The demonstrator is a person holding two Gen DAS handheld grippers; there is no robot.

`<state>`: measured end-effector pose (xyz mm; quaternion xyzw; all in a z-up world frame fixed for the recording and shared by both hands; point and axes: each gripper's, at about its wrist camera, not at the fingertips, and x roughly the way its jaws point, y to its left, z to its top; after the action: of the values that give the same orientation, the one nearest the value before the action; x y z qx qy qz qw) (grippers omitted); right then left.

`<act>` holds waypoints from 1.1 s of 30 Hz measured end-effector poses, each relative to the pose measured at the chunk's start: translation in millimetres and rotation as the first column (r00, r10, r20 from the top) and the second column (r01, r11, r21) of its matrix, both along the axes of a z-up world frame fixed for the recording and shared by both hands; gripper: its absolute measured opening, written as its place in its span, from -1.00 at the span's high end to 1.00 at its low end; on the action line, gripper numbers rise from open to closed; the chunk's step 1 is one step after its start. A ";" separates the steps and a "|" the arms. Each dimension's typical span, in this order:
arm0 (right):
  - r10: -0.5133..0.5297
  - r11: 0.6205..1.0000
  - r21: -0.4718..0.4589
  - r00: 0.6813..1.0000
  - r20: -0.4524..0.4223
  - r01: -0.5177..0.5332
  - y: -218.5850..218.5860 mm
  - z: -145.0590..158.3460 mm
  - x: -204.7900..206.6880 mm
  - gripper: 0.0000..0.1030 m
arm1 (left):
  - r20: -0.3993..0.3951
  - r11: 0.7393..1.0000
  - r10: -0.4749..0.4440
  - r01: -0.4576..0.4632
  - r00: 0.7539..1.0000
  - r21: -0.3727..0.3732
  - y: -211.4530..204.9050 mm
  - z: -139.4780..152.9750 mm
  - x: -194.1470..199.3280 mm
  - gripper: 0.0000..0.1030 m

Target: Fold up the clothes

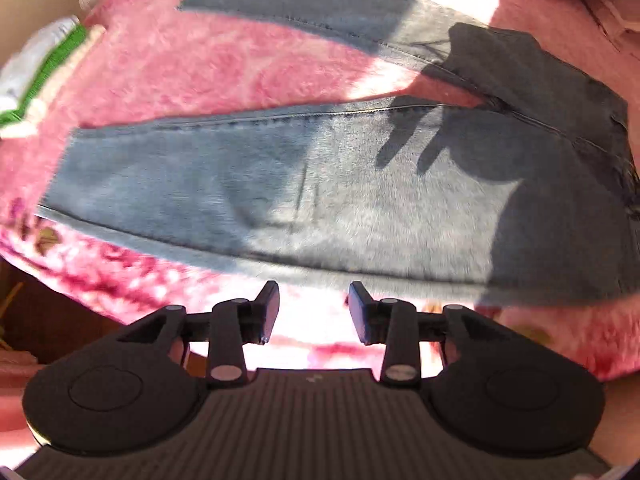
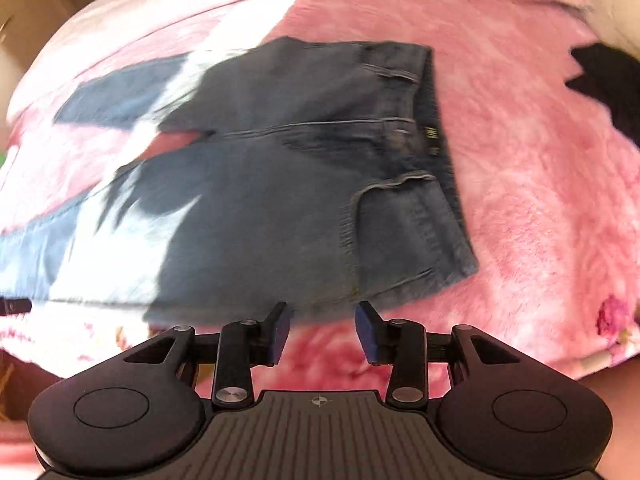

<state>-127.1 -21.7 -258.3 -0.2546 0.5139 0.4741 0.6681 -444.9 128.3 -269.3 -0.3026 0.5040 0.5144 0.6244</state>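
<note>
1. A pair of blue denim jeans (image 1: 320,184) lies spread flat on a fluffy pink blanket (image 1: 224,64) covering a bed. Both legs are stretched out and splayed apart, with a wedge of blanket showing between them.
2. The jeans' long axis runs crosswise to both tongs. The waistband (image 2: 434,120) and a back pocket (image 2: 404,236) lie just ahead of the right tongs; the leg hems (image 1: 60,184) trail off to the left, ahead of the left tongs.
3. The left tongs (image 1: 314,312) hang released, jaws parted with nothing between them, just short of the near leg's lower edge.
4. The right tongs (image 2: 322,330) are likewise released and hold nothing, just short of the near hip edge.
5. Judgement: the right tongs are nearer the waist, the left nearer the legs. The spread legs fit either a garment laid out for folding or one opened again; the pictures do not settle which.
6. Beyond the jeans, a green and white item (image 1: 44,64) sits far left, and a dark cloth (image 2: 604,84) far right. Sunlight and shadows cross the denim.
</note>
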 end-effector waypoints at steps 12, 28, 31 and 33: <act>0.089 0.996 -0.008 0.983 0.158 -0.089 -23.1 76.5 -91.6 0.03 | 0.008 0.978 -0.050 0.047 0.999 0.201 -53.2 114.6 -40.6 0.06; 0.077 0.997 -0.005 0.985 0.154 -0.077 -59.7 104.6 -132.1 -0.73 | 0.032 0.977 -0.080 0.072 0.996 0.202 -108.4 135.0 -74.1 0.06; 0.072 0.997 -0.006 0.985 0.154 -0.071 -63.1 106.0 -135.6 -0.78 | 0.030 0.976 -0.081 0.073 0.996 0.203 -111.5 135.3 -77.1 0.06; 0.067 0.998 -0.006 0.986 0.155 -0.067 -64.5 106.8 -137.2 -0.79 | 0.030 0.977 -0.081 0.074 0.996 0.202 -112.9 135.7 -79.6 0.06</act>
<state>-264.3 -86.2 -151.6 -0.3081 0.4516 0.4747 0.6898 -524.5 15.4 -133.6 -0.2278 0.4490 0.5322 0.6806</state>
